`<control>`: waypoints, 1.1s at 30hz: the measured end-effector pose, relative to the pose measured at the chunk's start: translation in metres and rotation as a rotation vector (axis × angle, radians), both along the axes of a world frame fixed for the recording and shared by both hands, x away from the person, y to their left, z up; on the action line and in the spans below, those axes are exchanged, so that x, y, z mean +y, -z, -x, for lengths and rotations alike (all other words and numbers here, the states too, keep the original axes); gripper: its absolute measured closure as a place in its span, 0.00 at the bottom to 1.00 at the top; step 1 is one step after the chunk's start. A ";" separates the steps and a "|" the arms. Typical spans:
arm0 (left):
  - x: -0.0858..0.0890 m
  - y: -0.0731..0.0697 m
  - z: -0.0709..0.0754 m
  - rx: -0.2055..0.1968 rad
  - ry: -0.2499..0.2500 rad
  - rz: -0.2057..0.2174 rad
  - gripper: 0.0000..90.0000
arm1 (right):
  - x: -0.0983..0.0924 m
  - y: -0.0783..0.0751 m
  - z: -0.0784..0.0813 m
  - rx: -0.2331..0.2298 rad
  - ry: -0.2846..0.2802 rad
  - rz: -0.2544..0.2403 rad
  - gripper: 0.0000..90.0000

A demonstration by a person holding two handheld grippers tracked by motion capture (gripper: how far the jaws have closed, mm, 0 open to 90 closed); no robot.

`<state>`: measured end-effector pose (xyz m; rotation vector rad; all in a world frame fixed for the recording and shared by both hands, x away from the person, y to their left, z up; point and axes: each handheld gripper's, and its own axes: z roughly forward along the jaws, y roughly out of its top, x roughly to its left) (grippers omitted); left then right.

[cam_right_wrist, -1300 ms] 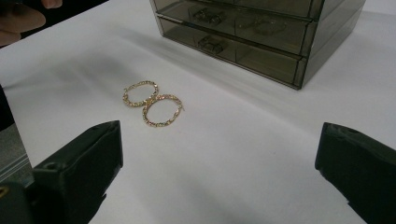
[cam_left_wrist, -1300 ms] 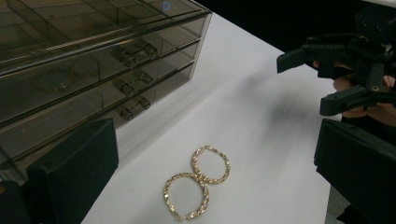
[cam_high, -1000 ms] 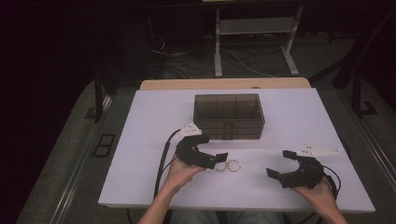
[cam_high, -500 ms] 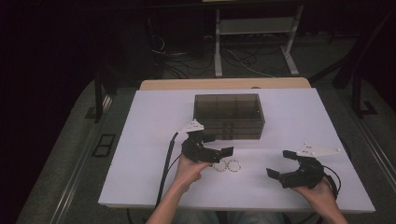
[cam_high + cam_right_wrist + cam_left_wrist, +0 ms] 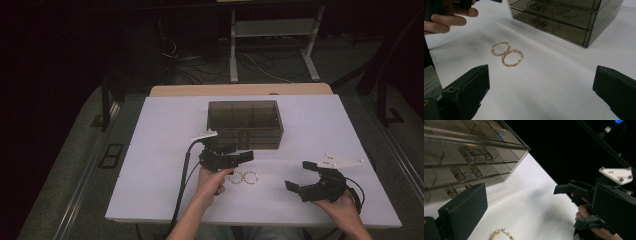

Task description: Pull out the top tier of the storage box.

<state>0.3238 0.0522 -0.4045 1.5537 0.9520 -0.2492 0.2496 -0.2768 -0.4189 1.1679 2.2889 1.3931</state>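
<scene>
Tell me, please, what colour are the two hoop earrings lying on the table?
Gold; the hoop earrings show best in the right gripper view.

1. The table (image 5: 160,150) has a flat white top, with a strip of light wood along its far edge.
2. A dark see-through drawer box (image 5: 245,124) stands on the table. It is just past the left gripper's fingers (image 5: 243,156).
3. Two gold hoop earrings (image 5: 243,177) lie flat on the white top and touch each other. They are just below the left gripper's fingers, close to the person's hand.
4. In the right gripper view, the earrings lie ahead of the right gripper's fingers (image 5: 466,87), nearer to the finger on the left, with the box farther back.
</scene>
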 end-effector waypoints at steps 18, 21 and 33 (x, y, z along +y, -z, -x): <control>-0.003 0.012 -0.012 0.179 -0.132 0.171 0.00 | 0.001 0.000 0.000 0.002 -0.007 0.006 0.00; -0.003 0.013 -0.014 0.198 -0.153 0.189 0.00 | 0.002 0.001 0.000 0.002 -0.011 0.009 0.00; -0.001 0.016 -0.025 0.303 -0.236 0.216 0.00 | 0.003 0.001 0.000 0.004 -0.019 0.019 0.00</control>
